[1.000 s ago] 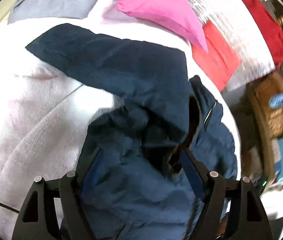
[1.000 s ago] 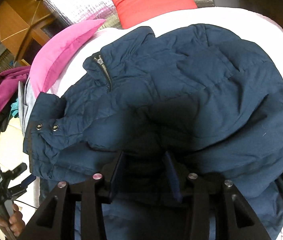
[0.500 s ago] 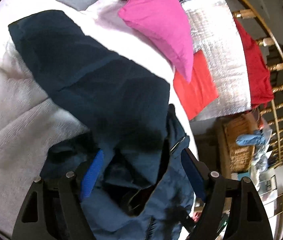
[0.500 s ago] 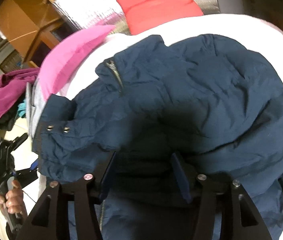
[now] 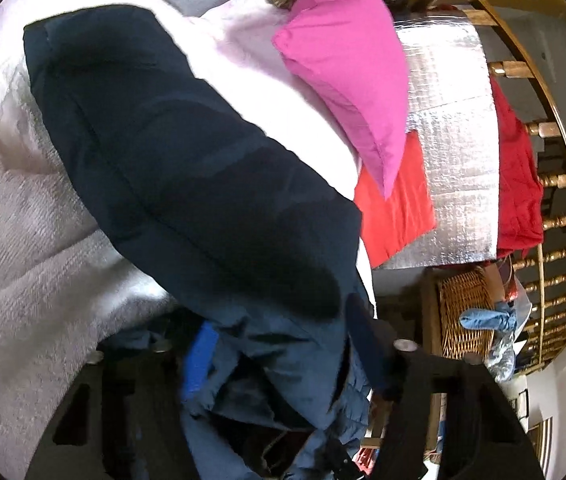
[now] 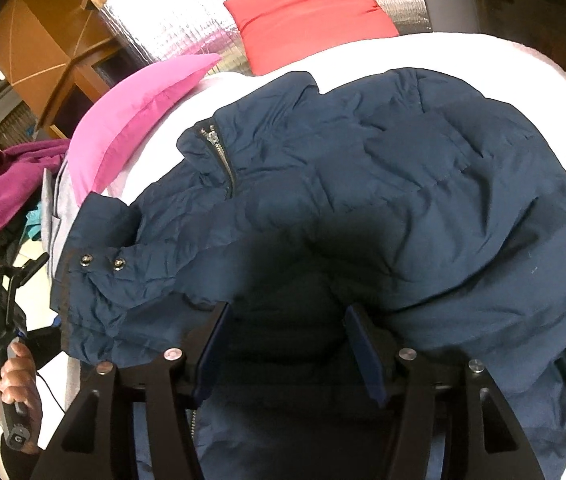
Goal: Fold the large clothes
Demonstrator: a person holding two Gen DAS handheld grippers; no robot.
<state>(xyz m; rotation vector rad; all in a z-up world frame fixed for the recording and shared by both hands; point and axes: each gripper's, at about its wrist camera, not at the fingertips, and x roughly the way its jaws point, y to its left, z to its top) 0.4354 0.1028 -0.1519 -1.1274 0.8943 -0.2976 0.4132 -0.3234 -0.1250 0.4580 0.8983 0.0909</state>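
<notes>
Left claw [image 5: 283,356] around puffy navy jacket [image 6: 383,208], crinkled, quilted

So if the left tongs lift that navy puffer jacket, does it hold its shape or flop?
The navy puffer jacket probably flops: its sleeve drapes limply. Its creased, quilted shell suggests it is light for its bulk. The fabric looks smooth, so it may slip from the left tongs, whose jaws stand apart around a bunched fold.
</notes>
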